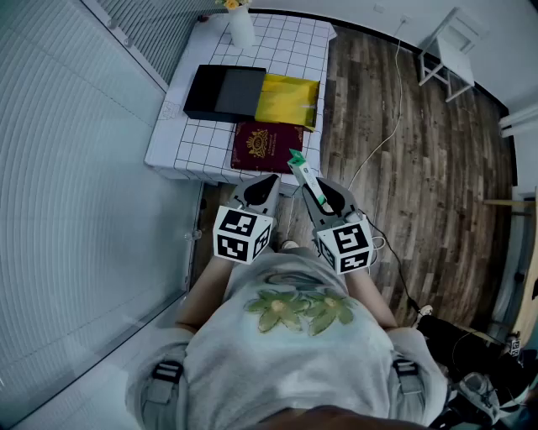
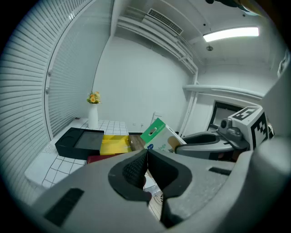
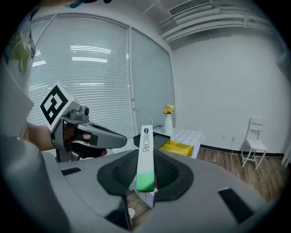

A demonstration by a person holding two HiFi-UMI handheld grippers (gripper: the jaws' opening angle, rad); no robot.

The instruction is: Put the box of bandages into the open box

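The person is standing at the near edge of a small table (image 1: 178,149) draped in a white grid-pattern cloth, holding both tools out toward 12 o'clock and tipping them slightly downward. The right gripper (image 1: 313,188) is clamping a slim white-and-green cardboard box of bandages (image 1: 301,172). In the right gripper view its jaws are standing partway apart, with both pads pressing on the flat faces of the carton, which is sticking up edge-on past the tips. The box of bandages is hanging in the air over the table's near edge, at about 5 o'clock from a dark red booklet with a gold emblem (image 1: 266,145), and it is not touching anything on the cloth. The open black box (image 1: 225,91), a shallow rectangular tray with a dark grey floor, is lying further in, at about 11 o'clock from the carton and well apart from it. A glossy yellow flat packet (image 1: 288,99) is lying against the tray's 3 o'clock side, and a white vase of yellow flowers (image 1: 240,25) is standing at the table's far end, near 12 o'clock. The left gripper (image 2: 147,151) is hovering just beside the right one, at its 9 o'clock, with its jaws pressed together tip to tip and nothing between them. A white chair (image 1: 450,50) is standing on the wooden plank floor (image 1: 420,168) toward 2 o'clock.
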